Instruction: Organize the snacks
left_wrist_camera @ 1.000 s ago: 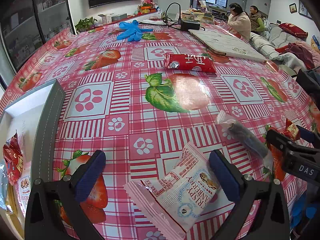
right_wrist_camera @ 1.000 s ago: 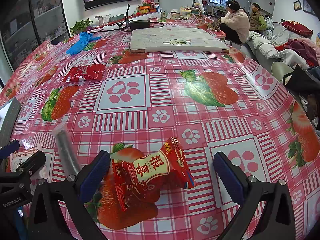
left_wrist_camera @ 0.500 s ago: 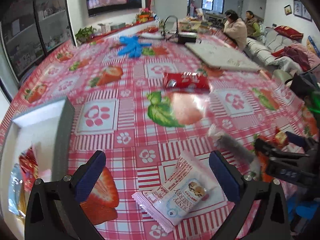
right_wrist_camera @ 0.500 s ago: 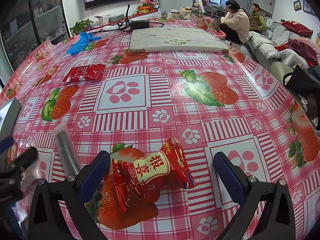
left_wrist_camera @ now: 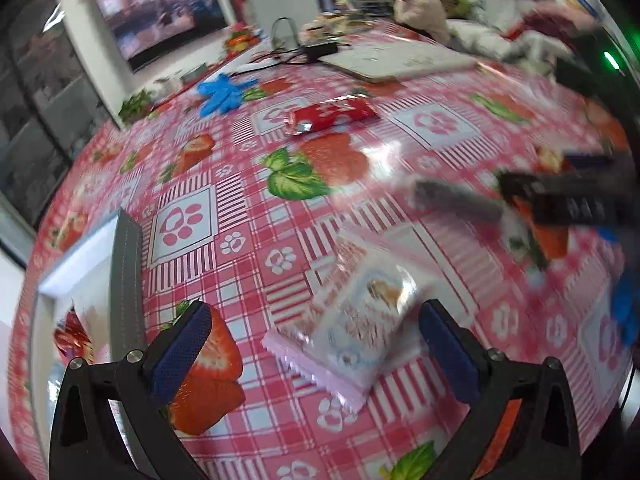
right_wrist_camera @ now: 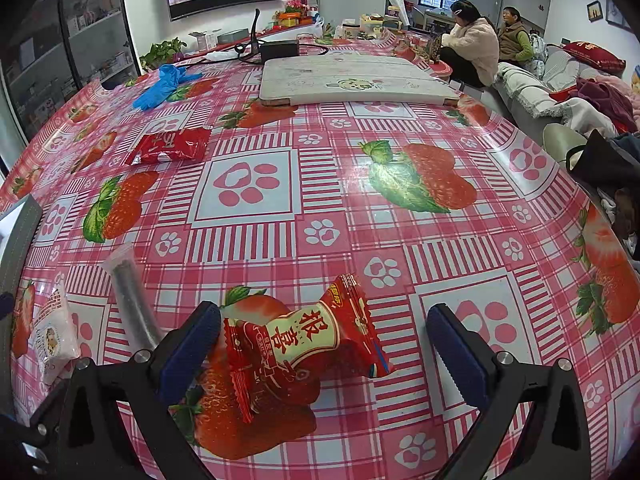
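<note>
1. At the far left of the left wrist view we see a grey-walled box point(left_wrist_camera: 127, 276) with a white inside, standing on the strawberry tablecloth point(left_wrist_camera: 224, 216). In it lies at least one red snack packet point(left_wrist_camera: 72, 336); the rest of its contents are too blurred to tell.
2. Our left gripper point(left_wrist_camera: 320, 344) is spread wide, its blue pads point(left_wrist_camera: 182, 348) holding nothing. Between them, flat on the cloth, lies a pink-and-white cracker packet point(left_wrist_camera: 352, 332), touching neither pad that we can see. It lies outside the box, to the right of it.
3. Further right lies a grey stick in clear wrap point(left_wrist_camera: 456, 200), blurred, between the cracker packet and the right gripper, which shows as a dark shape at the right edge.
4. Toward the far side of the table we see a long red packet point(left_wrist_camera: 332, 114), well apart from the box, with blue gloves point(left_wrist_camera: 222, 94) and a white board point(left_wrist_camera: 396, 60) beyond.
5. In the right wrist view, the box wall point(right_wrist_camera: 18, 236) shows only at the left edge, with the cracker packet point(right_wrist_camera: 54, 330) and the grey stick point(right_wrist_camera: 130, 300) near it.
6. Our right gripper point(right_wrist_camera: 324, 354) is also spread wide. A red candy packet with a cream label point(right_wrist_camera: 304, 340) lies between its pads point(right_wrist_camera: 188, 350), close against the left one; we cannot tell whether they touch.
7. The long red packet point(right_wrist_camera: 170, 146) lies far off to the left, the gloves point(right_wrist_camera: 164, 84) and board point(right_wrist_camera: 352, 84) behind.
</note>
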